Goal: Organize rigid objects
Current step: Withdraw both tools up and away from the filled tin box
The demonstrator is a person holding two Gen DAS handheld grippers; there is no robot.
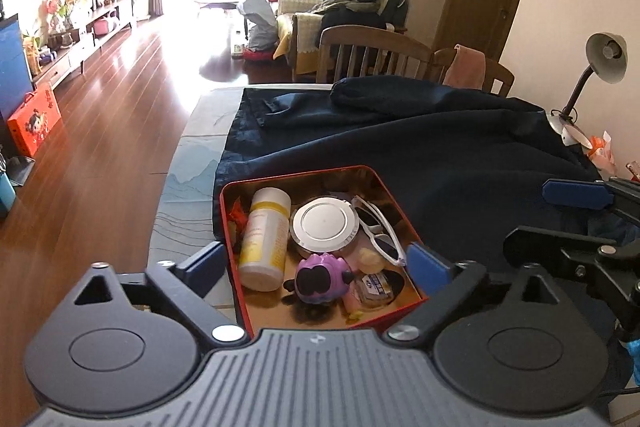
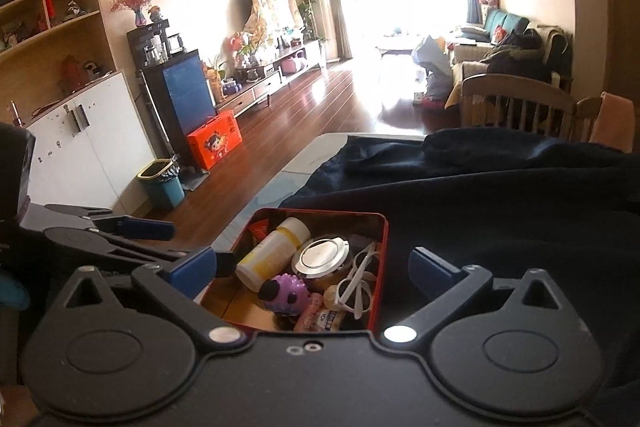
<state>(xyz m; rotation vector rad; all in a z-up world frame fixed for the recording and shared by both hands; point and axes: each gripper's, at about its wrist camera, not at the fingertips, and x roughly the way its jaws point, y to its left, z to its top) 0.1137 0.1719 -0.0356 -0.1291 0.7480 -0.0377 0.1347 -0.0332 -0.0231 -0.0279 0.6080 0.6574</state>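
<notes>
1. Sunlit living room with a wooden floor lies behind a table [image 1: 188, 163] draped in a dark blue cloth [image 1: 460, 155].
2. Left gripper [image 1: 320, 265] has its blue fingers [image 1: 208, 261] spread wide, gripping nothing; they straddle the near end of a red tin [image 1: 304, 175] without touching it.
3. Right gripper [image 2: 312, 269] is likewise splayed and empty, its pads either side of the same tin.
4. That tin sits near the table's left edge, on the cloth's border.
5. Inside it, a white bottle with a yellow band [image 1: 266, 241] lies along the left wall, a round silver-lidded container [image 1: 324, 223] sits mid-tin, and white-framed sunglasses [image 1: 378, 227] rest along the right wall.
6. A purple toy [image 1: 322, 279] lies at the near end, beside small wrapped packets [image 1: 372, 287].
7. Wooden chairs [image 1: 372, 55] stand at the table's far edge, and a desk lamp [image 1: 600, 67] stands towards its right edge.
</notes>
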